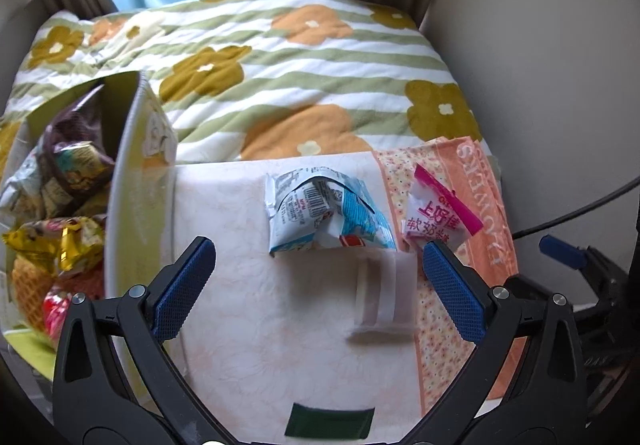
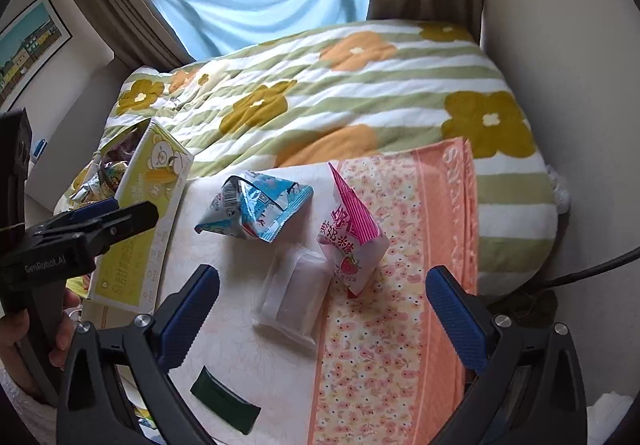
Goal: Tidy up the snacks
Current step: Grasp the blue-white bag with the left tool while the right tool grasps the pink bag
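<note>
Three loose snacks on a pale cloth spread over the bed, a yellow snack box [image 2: 136,213] at its left edge. Blue snack packet [image 2: 256,211] crumpled, long axis running left to right, barcode end toward the box, torn corner toward the pink one. Pink strawberry candy packet [image 2: 352,237] just beside it to the right, standing tilted as a wedge, pointed tip up and away toward the quilt [image 2: 360,85], broad end down by the orange floral towel [image 2: 384,325]. Clear wrapped packet [image 2: 294,293] lying flat, nearer than both, touching the pink one's lower edge, long axis running near to far. Box open-topped, packed with assorted wrapped snacks [image 1: 60,205], long side running away along the cloth. Left hand-held gripper [image 1: 316,285] spread wide, empty, hovering above the clear packet. Right hand-held gripper [image 2: 322,309] likewise spread wide, empty, above the same patch. Dark green rectangular patch [image 2: 226,401] on the cloth at the near edge.
</note>
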Action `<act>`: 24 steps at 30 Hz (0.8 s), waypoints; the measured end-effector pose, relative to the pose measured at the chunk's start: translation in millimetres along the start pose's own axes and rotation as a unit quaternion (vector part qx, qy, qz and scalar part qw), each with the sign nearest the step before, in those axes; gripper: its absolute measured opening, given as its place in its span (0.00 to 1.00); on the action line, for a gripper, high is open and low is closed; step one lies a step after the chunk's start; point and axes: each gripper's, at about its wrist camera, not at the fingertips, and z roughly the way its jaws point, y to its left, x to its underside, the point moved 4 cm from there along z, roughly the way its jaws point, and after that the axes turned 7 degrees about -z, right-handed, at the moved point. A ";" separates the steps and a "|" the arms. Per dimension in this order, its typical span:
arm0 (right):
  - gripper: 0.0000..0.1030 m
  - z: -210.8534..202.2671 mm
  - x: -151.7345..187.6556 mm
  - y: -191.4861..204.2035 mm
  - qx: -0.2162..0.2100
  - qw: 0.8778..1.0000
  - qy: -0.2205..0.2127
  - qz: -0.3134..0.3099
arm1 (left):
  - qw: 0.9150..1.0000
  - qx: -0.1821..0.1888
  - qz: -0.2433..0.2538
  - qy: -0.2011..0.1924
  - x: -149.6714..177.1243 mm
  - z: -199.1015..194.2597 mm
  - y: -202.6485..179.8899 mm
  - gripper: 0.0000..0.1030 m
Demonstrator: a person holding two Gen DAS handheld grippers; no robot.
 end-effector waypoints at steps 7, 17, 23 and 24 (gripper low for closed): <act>1.00 43.7 2.0 -12.3 -0.007 1.000 0.026 0.016 | 0.999 -0.007 0.003 0.037 -18.7 65.3 -7.7 1.00; 1.00 94.4 -0.8 -22.5 -0.013 0.997 0.056 0.046 | 0.994 -0.015 -0.013 0.105 -17.3 138.1 6.9 1.00; 1.00 112.9 -4.7 -23.5 -0.014 0.997 0.067 0.044 | 0.990 0.031 -0.040 0.132 -11.6 159.3 6.2 1.00; 1.00 115.0 -5.1 -24.1 -0.013 0.997 0.068 0.042 | 0.989 0.037 -0.042 0.137 -9.7 161.5 5.8 0.99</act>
